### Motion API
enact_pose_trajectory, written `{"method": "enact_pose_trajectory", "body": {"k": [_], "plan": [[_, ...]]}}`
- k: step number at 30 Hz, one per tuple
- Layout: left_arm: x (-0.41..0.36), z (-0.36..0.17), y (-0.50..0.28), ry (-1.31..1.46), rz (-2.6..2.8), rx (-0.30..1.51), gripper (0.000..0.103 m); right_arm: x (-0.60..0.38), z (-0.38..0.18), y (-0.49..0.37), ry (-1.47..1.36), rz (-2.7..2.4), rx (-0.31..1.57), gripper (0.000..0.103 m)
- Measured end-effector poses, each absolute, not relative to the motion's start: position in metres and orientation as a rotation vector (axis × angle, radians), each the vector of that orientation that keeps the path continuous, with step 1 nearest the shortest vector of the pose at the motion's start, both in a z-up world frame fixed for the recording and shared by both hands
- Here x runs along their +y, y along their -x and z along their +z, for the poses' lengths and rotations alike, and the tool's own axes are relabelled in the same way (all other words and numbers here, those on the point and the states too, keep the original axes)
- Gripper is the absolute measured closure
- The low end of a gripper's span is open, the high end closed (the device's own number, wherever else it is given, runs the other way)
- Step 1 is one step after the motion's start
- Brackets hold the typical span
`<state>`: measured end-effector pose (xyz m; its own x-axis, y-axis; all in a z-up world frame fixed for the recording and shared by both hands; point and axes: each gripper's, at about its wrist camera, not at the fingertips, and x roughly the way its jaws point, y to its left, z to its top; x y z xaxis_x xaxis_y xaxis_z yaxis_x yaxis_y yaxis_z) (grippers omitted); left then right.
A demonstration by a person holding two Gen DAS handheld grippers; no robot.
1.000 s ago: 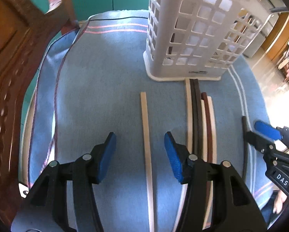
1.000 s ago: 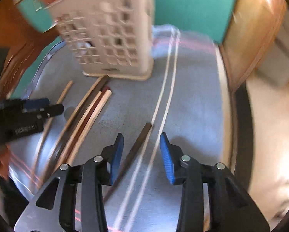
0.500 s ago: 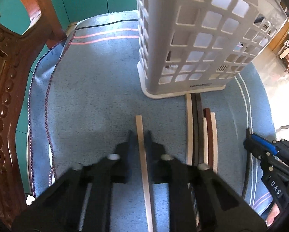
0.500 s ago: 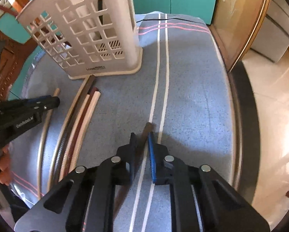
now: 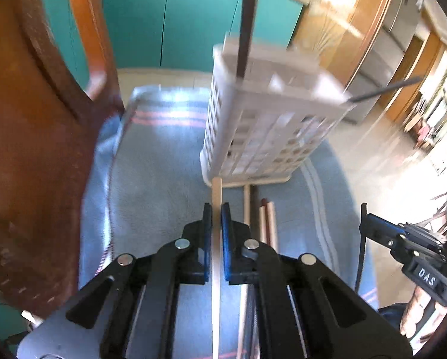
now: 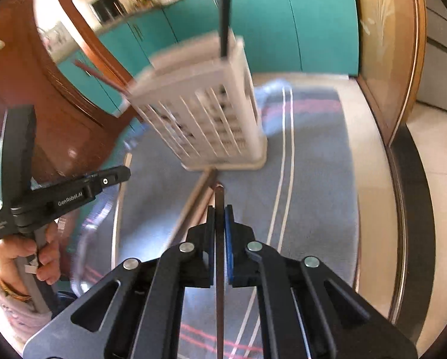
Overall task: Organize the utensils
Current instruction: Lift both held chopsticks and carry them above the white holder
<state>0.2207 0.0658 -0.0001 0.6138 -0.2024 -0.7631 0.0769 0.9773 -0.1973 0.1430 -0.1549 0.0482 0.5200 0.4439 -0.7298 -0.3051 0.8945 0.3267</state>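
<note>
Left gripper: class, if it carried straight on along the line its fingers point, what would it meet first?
Probably the foot of the white basket. The left gripper, shut on a pale chopstick, aims at its near lower edge; the blue cloth between looks bare, though blur leaves depth uncertain.

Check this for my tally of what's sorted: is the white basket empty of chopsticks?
No: a dark chopstick already stands upright out of the white basket's top.

Left tool (image 5: 216, 218) clamping pale chopstick (image 5: 216, 191)
</note>
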Motion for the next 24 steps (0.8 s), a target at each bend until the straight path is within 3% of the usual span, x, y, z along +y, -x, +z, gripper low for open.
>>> {"method": "enact_pose_trajectory", "body": {"k": [14,24], "plan": [[0.072,0.119,-0.137,0.178,-0.164,0.519,0.096,-0.182,0.135,-0.095,-0.254,0.521,0.723,0.096],[0.071,0.218,-0.154,0.195,-0.158,0.342,0.096,-0.177,0.236,-0.131,-0.258,0.458,0.471,0.096]]}}
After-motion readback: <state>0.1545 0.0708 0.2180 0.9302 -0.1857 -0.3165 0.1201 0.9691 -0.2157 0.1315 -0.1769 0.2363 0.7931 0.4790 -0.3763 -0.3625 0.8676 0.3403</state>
